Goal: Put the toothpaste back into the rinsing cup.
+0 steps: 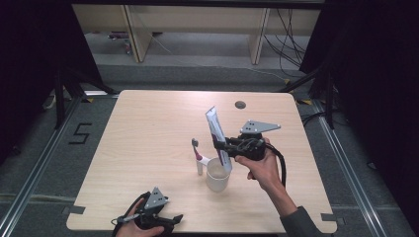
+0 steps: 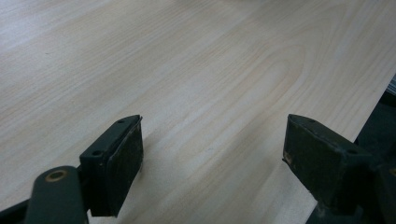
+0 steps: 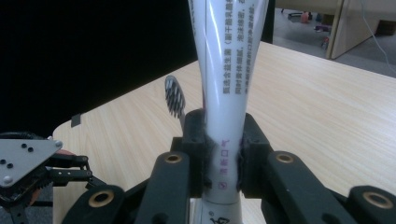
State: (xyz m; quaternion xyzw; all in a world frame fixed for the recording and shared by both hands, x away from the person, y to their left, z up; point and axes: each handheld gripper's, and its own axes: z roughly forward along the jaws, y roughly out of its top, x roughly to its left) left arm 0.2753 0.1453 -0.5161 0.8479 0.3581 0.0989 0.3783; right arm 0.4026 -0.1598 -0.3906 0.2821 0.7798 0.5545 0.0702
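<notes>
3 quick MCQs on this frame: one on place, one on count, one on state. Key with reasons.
1. Where is the cup?
A. left of the toothbrush
B. right of the toothbrush
C. at the far edge

2. How many toothbrushes stand up?
A. one
B. two
C. three

3. State of the left tongs?
A. shut on the tube
B. open
C. shut on the cup

Key: 1 B, the cup stands just right of the toothbrush. 2 A, a single one shows. 3 B, bare table shows between the jaws; the right tongs clamp the tube.

- Toothpaste tube (image 1: 218, 138): white, purple print, near upright, slightly tilted, lower end inside cup.
- Cup (image 1: 217, 175): translucent white, upright, on table near its middle.
</notes>
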